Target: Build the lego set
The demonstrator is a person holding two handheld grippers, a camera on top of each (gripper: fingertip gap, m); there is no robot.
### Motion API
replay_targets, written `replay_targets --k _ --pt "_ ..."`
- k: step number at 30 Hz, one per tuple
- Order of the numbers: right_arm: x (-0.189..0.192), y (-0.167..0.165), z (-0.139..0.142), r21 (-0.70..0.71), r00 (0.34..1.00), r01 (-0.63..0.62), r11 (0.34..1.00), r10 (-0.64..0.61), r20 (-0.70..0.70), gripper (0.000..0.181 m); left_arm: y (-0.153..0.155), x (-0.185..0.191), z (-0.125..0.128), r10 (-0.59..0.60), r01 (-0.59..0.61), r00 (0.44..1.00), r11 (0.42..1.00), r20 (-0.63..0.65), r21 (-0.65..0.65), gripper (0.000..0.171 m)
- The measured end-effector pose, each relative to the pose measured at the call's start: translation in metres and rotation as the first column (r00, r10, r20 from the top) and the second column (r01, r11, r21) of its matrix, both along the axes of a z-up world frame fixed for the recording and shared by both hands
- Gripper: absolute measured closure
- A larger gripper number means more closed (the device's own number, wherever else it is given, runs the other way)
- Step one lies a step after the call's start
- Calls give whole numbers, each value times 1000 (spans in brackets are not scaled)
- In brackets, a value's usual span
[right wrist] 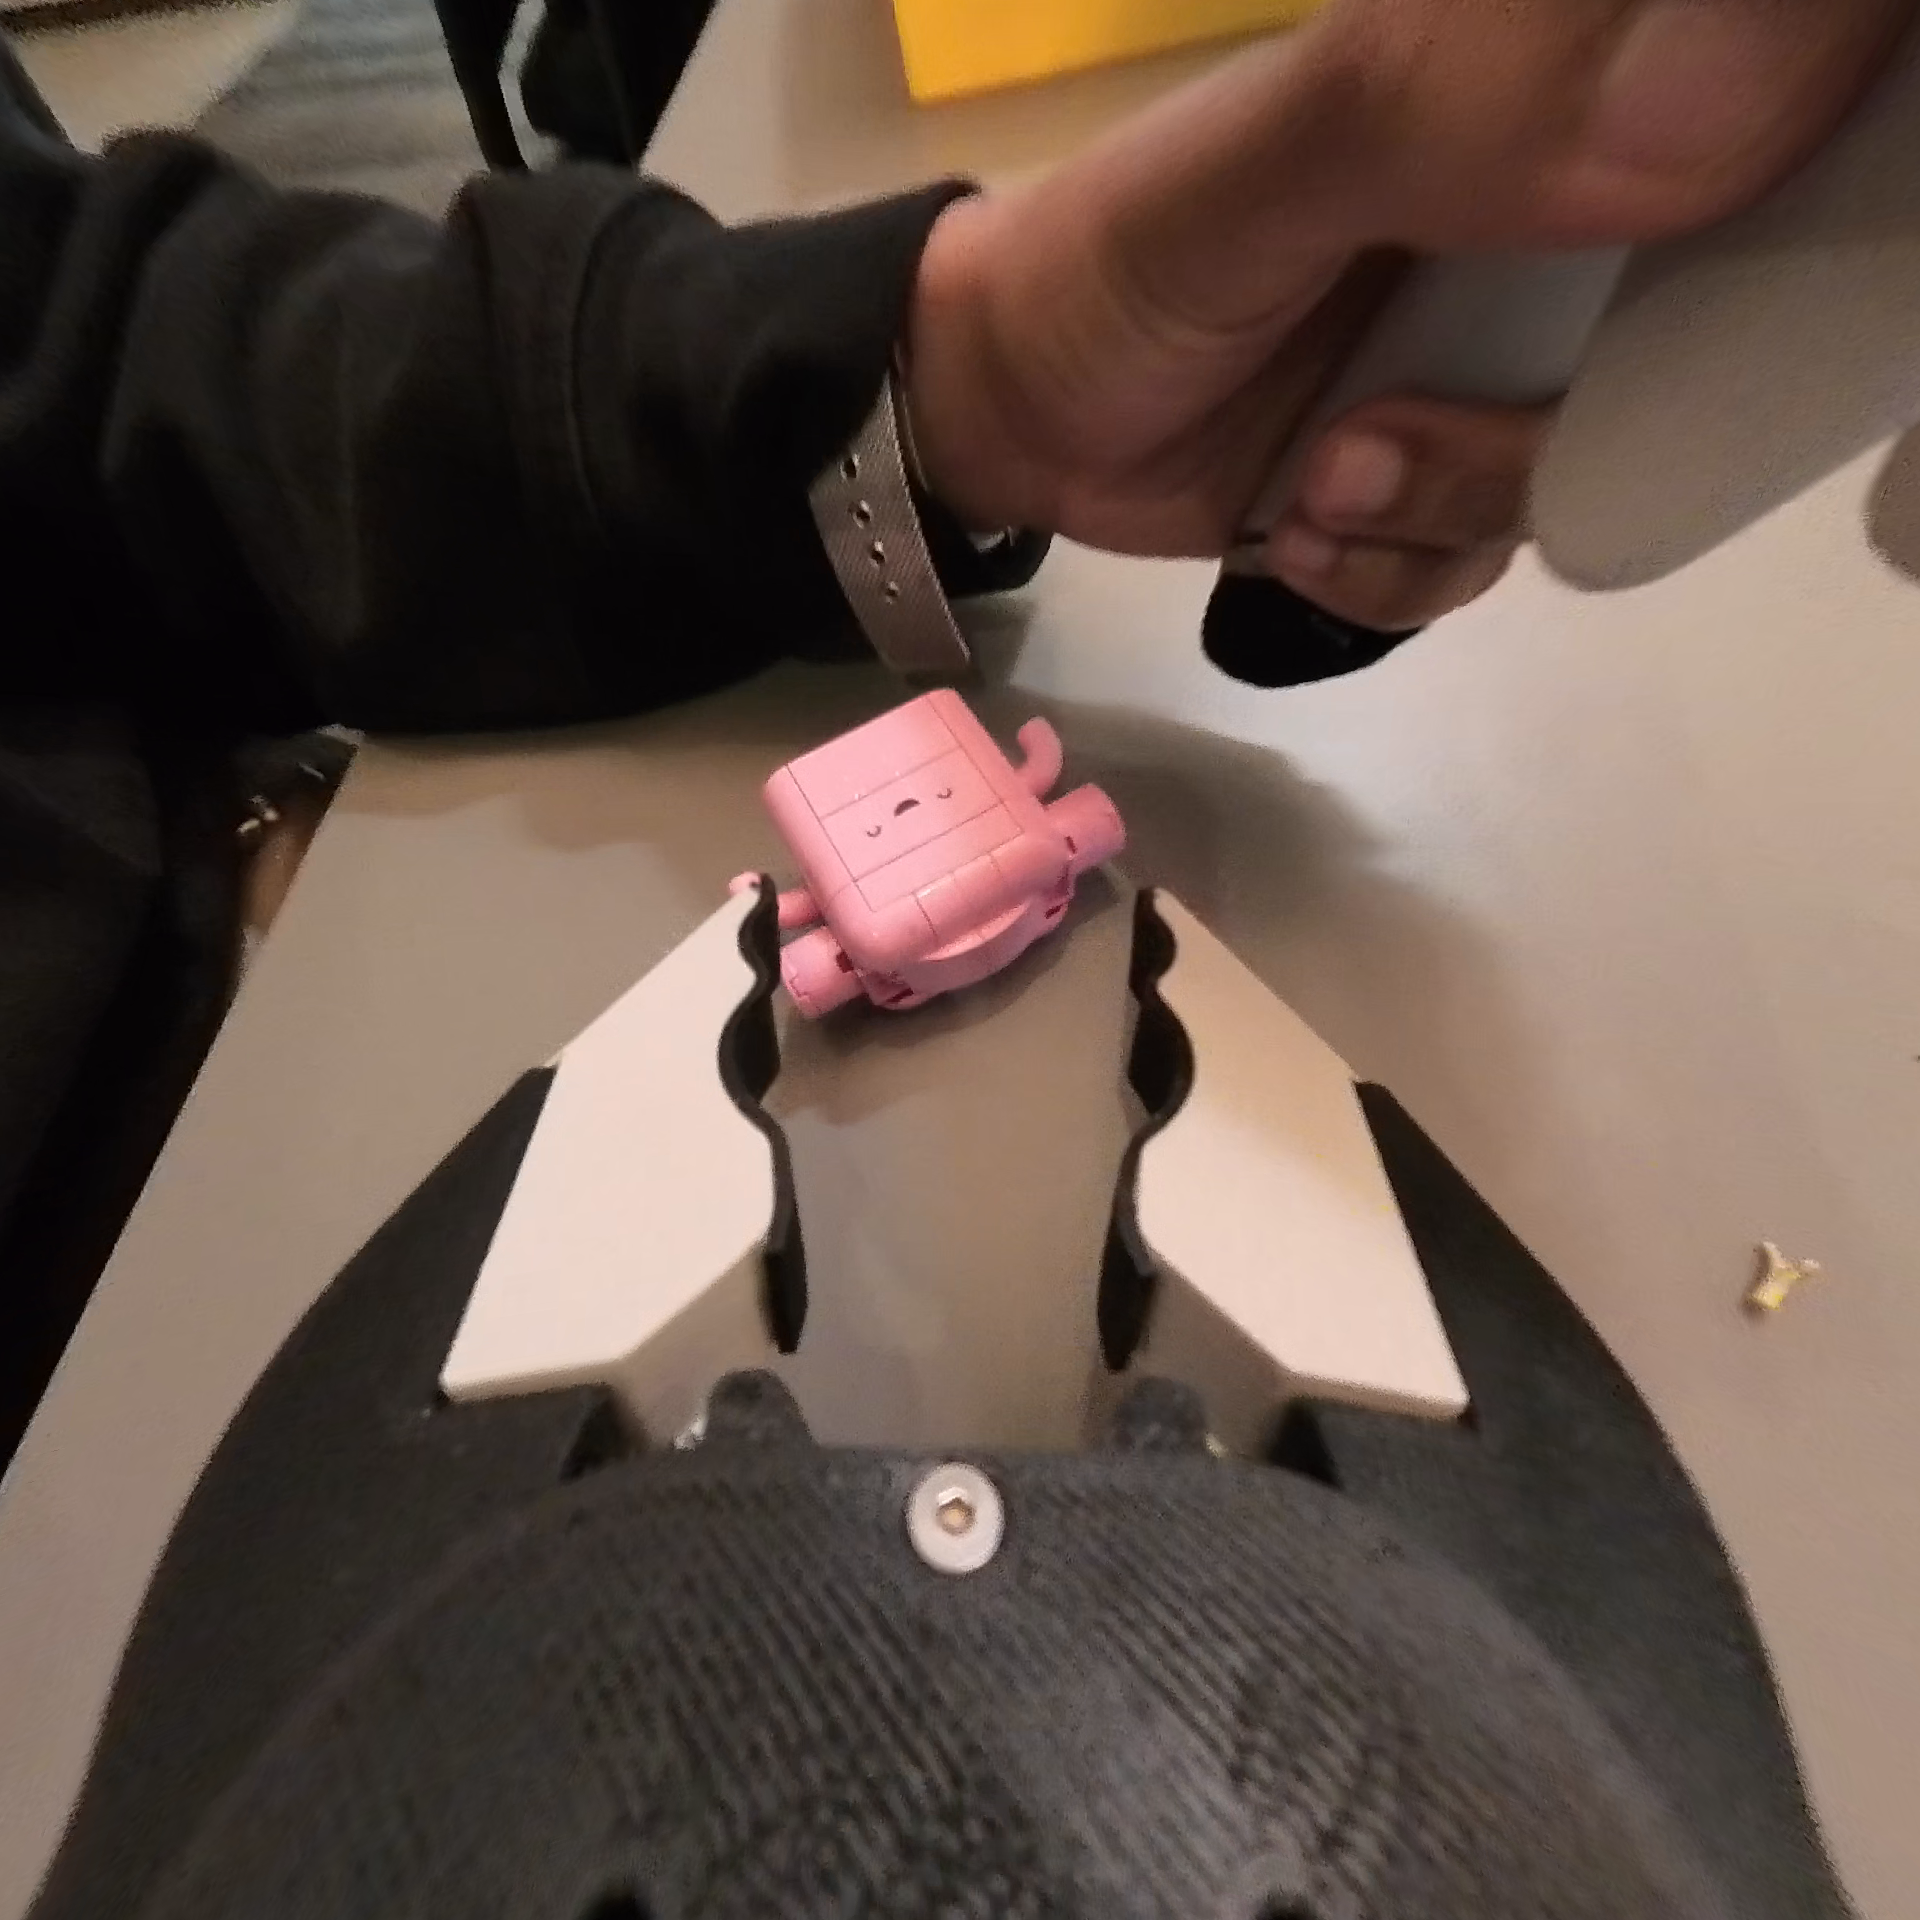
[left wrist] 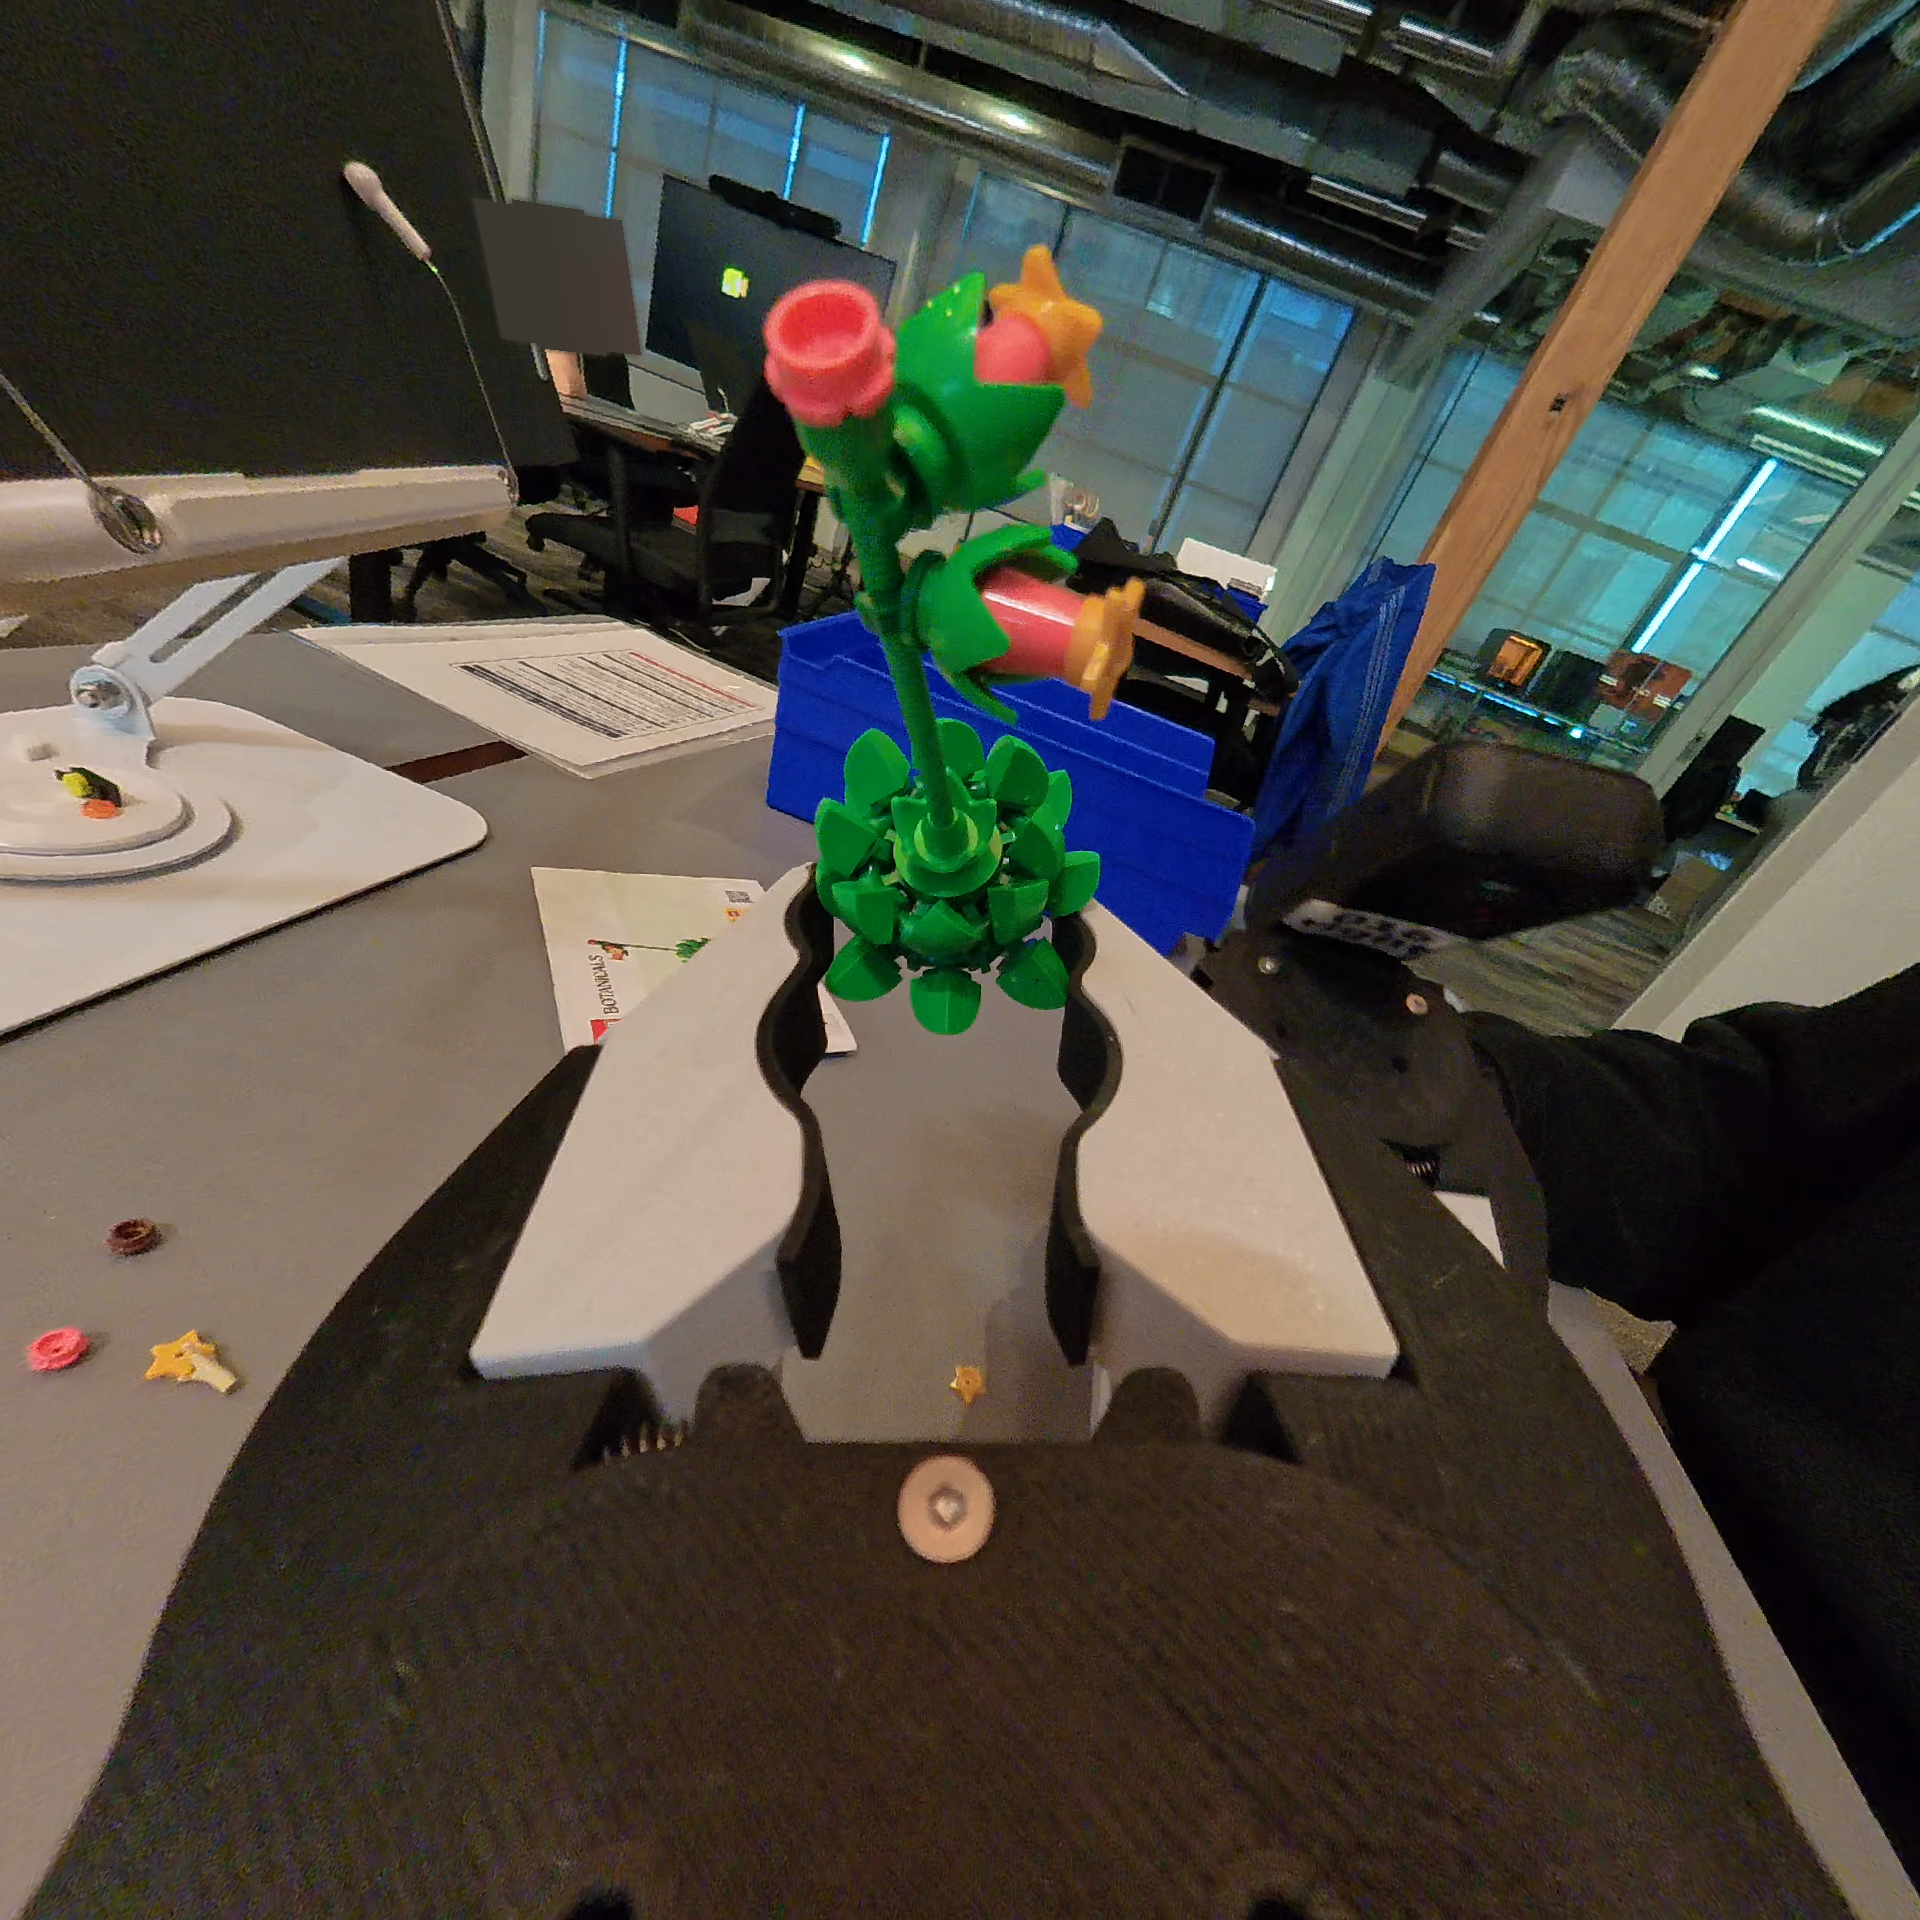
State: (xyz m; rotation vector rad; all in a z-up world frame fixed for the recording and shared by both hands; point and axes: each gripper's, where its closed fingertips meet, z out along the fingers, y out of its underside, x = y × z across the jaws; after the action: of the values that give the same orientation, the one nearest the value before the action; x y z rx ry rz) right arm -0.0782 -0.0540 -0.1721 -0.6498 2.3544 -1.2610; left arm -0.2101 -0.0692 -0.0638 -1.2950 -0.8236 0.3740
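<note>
In the left wrist view my left gripper [left wrist: 943, 920] is shut on the green leafy ball [left wrist: 951, 883] of a lego plant and holds it upright above the grey table [left wrist: 312, 1091]. Its green stem [left wrist: 914, 665] carries pink flowers [left wrist: 829, 351] with orange star tips [left wrist: 1049, 317]. In the right wrist view my right gripper [right wrist: 954, 909] is open low over the table. A pink lego figure [right wrist: 914, 852] lies on its side just beyond the fingertips, touching the left finger [right wrist: 665, 1122] and clear of the right one.
Loose pieces lie left on the table: a brown round [left wrist: 133, 1236], a pink round [left wrist: 59, 1350], a yellow star [left wrist: 192, 1361]. An instruction booklet [left wrist: 634, 945], a blue bin [left wrist: 997, 748] and a white stand base [left wrist: 260, 831] stand behind. A hand [right wrist: 1247, 312] is close above the figure. Spacing between my two grippers at the tips: around 15 cm.
</note>
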Motion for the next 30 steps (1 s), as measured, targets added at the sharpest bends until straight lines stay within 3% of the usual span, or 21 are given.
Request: replay_targets --k 4,7,8,14,21,25,30 --pt "18 13 -11 118 995 -86 989 80 52 115 -7 2 2 25 -25 1000 1000 -1 13 132" --pt "39 31 -5 172 963 -227 959 194 190 138 -14 4 3 48 -48 999 999 -3 26 132" --pt "43 35 -2 178 950 -254 951 211 232 136 -17 5 3 56 -56 998 998 -3 30 132" --pt "34 15 13 111 954 -130 985 94 284 122 -33 7 8 95 -93 995 993 -13 71 132" --pt "60 2 11 83 988 -1 997 -12 153 109 -40 1 -5 127 -129 990 991 57 33 132" --pt "71 2 20 60 994 85 995 -88 59 116 -47 -3 -14 149 -154 982 987 115 36 132" --pt "83 -3 11 146 985 142 979 -125 -118 122 -43 -7 -21 135 -143 981 988 141 53 132"
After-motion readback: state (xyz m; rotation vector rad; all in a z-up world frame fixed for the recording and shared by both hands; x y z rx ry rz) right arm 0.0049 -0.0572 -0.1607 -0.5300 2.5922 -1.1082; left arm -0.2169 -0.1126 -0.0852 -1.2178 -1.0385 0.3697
